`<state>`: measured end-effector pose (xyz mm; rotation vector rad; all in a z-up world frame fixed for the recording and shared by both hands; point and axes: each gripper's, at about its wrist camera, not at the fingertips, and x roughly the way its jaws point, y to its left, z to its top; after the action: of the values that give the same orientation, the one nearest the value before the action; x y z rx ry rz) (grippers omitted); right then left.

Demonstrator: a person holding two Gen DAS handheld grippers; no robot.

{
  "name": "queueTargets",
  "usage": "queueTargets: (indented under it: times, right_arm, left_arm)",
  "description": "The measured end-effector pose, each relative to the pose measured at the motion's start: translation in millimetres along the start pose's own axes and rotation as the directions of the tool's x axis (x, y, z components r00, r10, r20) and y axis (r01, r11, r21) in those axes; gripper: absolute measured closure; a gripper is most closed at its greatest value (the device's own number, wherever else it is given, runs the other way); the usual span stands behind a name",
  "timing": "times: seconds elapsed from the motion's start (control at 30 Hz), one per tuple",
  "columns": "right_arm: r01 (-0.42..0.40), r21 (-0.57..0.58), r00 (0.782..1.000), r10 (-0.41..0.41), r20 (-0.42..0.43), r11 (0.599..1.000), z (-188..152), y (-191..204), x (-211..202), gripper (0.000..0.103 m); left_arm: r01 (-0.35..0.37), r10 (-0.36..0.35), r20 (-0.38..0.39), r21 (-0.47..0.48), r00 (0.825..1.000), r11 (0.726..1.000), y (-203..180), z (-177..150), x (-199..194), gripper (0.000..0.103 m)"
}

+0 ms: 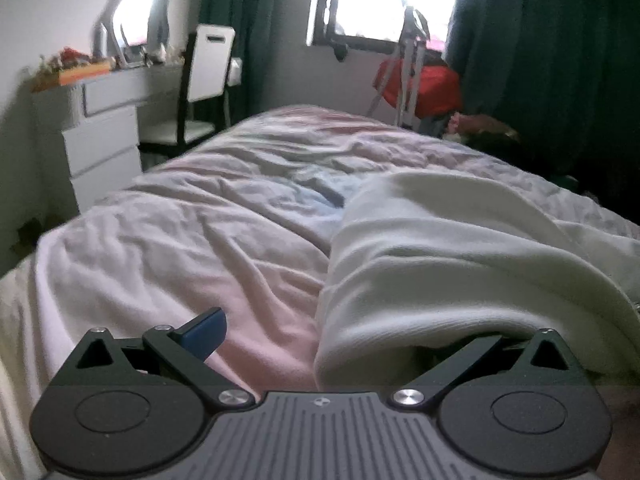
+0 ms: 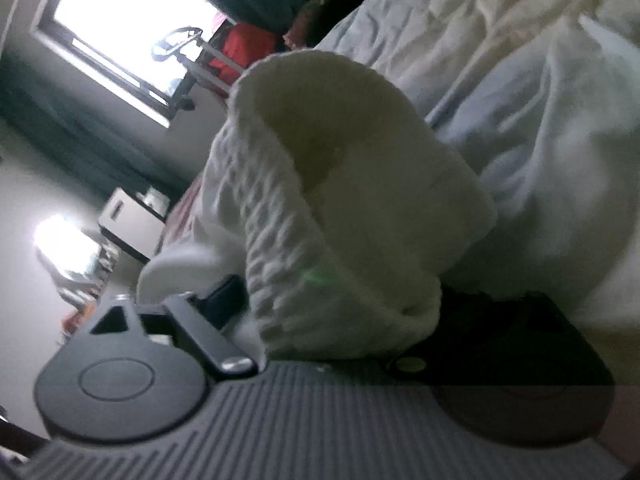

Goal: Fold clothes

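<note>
- Cream knit, a soft garment [image 1: 460, 240], lies bunched on the bed [image 1: 180, 240], its near edge draped over my left gripper [image 1: 348, 344].
- Left fingers [image 1: 206, 330] stand wide apart; one is hidden under the cloth.
- My right gripper [image 2: 320, 312] is buried in a ribbed fold [image 2: 280, 240]; I cannot tell whether it is clamped.
- Light, floppy and stretchy, I judge: best pinched at a hem or cuff edge.
- Rumpled pale sheet beneath.

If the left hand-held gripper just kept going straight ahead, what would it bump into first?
Most likely the cream knitted garment, which already drapes over the right finger of the left hand-held gripper. Beyond it lies the rumpled bedcover. Depth is hard to judge here.
</note>
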<state>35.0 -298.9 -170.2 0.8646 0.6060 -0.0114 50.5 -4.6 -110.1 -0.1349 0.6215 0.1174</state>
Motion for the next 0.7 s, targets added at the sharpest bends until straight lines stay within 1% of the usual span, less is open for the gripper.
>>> queueTargets:
  times: [0.03,0.07,0.1,0.13,0.2,0.27,0.3,0.33,0.37,0.4,0.43,0.53,0.57,0.63,0.7]
  right_arm:
    - [0.006,-0.015,1.0,-0.006,0.009,1.0,0,4,-4,0.037]
    - [0.012,-0.03,1.0,-0.012,0.018,0.999,1,8,-8,0.044]
    - [0.016,-0.041,0.999,-0.015,0.029,0.999,1,12,-13,0.057]
    - [0.012,-0.038,0.999,-0.01,0.051,0.999,2,15,-19,0.066]
    - [0.005,-0.035,0.996,-0.001,0.093,0.999,5,20,-32,0.071]
    - [-0.004,-0.042,0.991,0.01,0.136,0.999,9,24,-39,0.074]
    - [-0.009,-0.045,0.988,0.016,0.156,0.999,11,27,-43,0.074]
    - [-0.012,-0.044,0.985,0.02,0.173,0.999,13,28,-46,0.074]
    - [-0.01,-0.033,0.984,0.015,0.18,0.999,15,26,-44,0.074]
    - [-0.007,-0.022,0.982,0.011,0.187,1.0,17,25,-43,0.074]
    - [-0.005,-0.013,0.982,0.007,0.191,1.0,18,23,-42,0.074]
    - [0.007,0.002,0.983,-0.007,0.183,1.0,18,16,-38,0.074]
    - [0.01,0.007,0.983,-0.011,0.181,1.0,18,14,-37,0.074]
    - [0.015,0.009,0.984,-0.016,0.18,1.0,17,12,-35,0.074]
    - [0.019,0.008,0.984,-0.021,0.179,1.0,17,11,-35,0.074]
  left_arm:
    - [0.011,-0.012,-0.016,-0.006,1.0,1.0,2,1,1,0.001]
    - [0.031,-0.031,-0.034,-0.017,0.999,0.999,4,2,0,0.001]
    - [0.049,-0.05,-0.052,-0.019,0.997,0.999,6,2,-1,0.001]
    - [0.067,-0.068,-0.071,-0.022,0.995,0.998,7,3,-2,0.002]
    - [0.107,-0.109,-0.105,-0.024,0.988,0.994,10,3,-5,0.003]
    - [0.172,-0.176,-0.126,-0.041,0.976,0.984,13,3,-13,0.004]
    - [0.217,-0.223,-0.125,-0.06,0.967,0.974,17,4,-19,0.004]
    - [0.267,-0.276,-0.114,-0.088,0.954,0.96,22,6,-25,0.004]
    - [0.331,-0.343,-0.087,-0.131,0.935,0.935,29,9,-32,0.003]
    - [0.382,-0.395,-0.052,-0.171,0.917,0.908,36,13,-37,0.001]
    - [0.436,-0.448,-0.009,-0.21,0.894,0.875,44,16,-42,0.0]
    - [0.526,-0.532,0.069,-0.3,0.844,0.796,57,25,-37,0.0]
    - [0.529,-0.541,0.062,-0.326,0.839,0.783,58,26,-29,0.0]
    - [0.523,-0.563,0.01,-0.384,0.826,0.761,58,25,-3,0.0]
    - [0.51,-0.59,-0.038,-0.459,0.807,0.728,56,18,25,0.002]
